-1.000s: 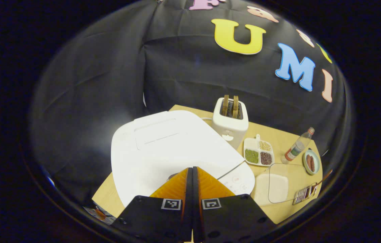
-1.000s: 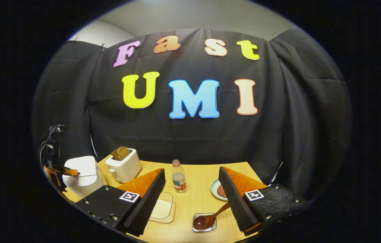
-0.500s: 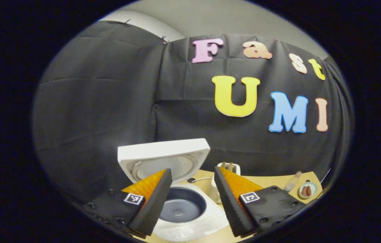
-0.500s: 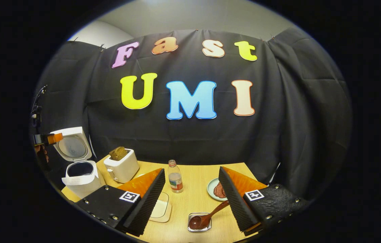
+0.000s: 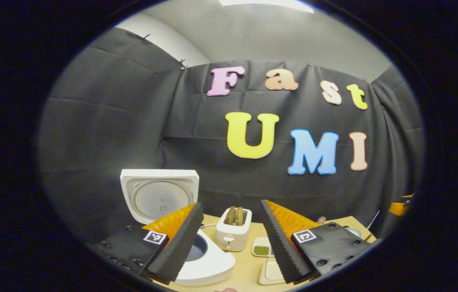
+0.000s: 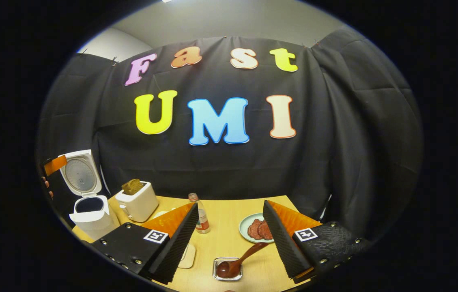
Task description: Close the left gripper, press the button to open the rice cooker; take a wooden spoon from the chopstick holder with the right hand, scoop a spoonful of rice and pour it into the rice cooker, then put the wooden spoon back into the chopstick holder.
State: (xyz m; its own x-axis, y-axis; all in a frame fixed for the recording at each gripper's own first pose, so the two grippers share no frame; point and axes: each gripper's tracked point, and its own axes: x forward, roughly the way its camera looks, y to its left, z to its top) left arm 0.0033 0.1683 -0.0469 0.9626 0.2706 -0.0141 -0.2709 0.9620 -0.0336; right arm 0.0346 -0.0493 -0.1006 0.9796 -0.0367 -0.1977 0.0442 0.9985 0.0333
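Note:
The white rice cooker stands open with its lid upright and the dark inner pot showing. My left gripper hangs open above and in front of it, holding nothing. In the right gripper view the cooker sits at the far left of the table. The wooden spoon rests with its bowl in a small clear holder and its handle slanting up to the right. My right gripper is open just above it, apart from the spoon. A clear box of rice lies partly behind one finger.
On the wooden table stand a white toaster holding bread, a small bottle and a plate of meat slices. A sectioned dish of beans lies beside the toaster. Black cloth walls the back and sides.
My left gripper was shut and pressed on the cooker's front; the lid sprang up, then the gripper opened, rose and drew back. My right gripper drifted slightly towards the spoon.

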